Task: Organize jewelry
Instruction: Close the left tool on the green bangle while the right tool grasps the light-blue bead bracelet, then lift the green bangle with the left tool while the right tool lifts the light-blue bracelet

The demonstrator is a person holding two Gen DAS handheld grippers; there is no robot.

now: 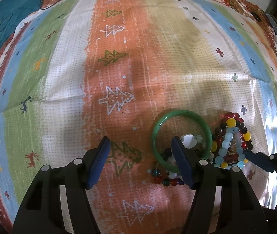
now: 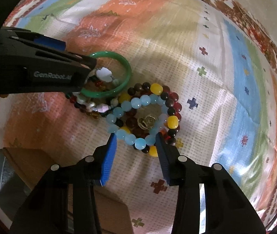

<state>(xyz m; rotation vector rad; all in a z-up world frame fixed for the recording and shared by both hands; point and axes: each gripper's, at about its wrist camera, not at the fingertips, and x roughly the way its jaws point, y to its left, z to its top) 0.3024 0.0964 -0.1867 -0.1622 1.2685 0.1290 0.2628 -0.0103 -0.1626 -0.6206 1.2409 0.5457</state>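
Observation:
A heap of jewelry lies on the striped cloth [image 1: 118, 68]. My left gripper [image 1: 140, 139] stands open. Its right finger [image 1: 179, 156] is inside the green bangle [image 1: 181, 113], by a white stone bracelet [image 1: 187, 139], and the bangle's left rim lies between the pads untouched. My right gripper [image 2: 136, 135] is shut on the near arc of the light blue bead bracelet [image 2: 138, 102], both pads against beads. A dark red and yellow bead bracelet [image 2: 156, 88] circles it, with a gold ring [image 2: 147, 121] in the middle. A small dark bead bracelet [image 2: 91, 115] lies under the bangle [image 2: 126, 66].
A brown box with a shiny edge [image 2: 31, 165] sits at the lower left of the right wrist view. A teal garment [image 1: 15, 11] lies at the far left corner. The left gripper's black body [image 2: 40, 74] reaches in over the bangle.

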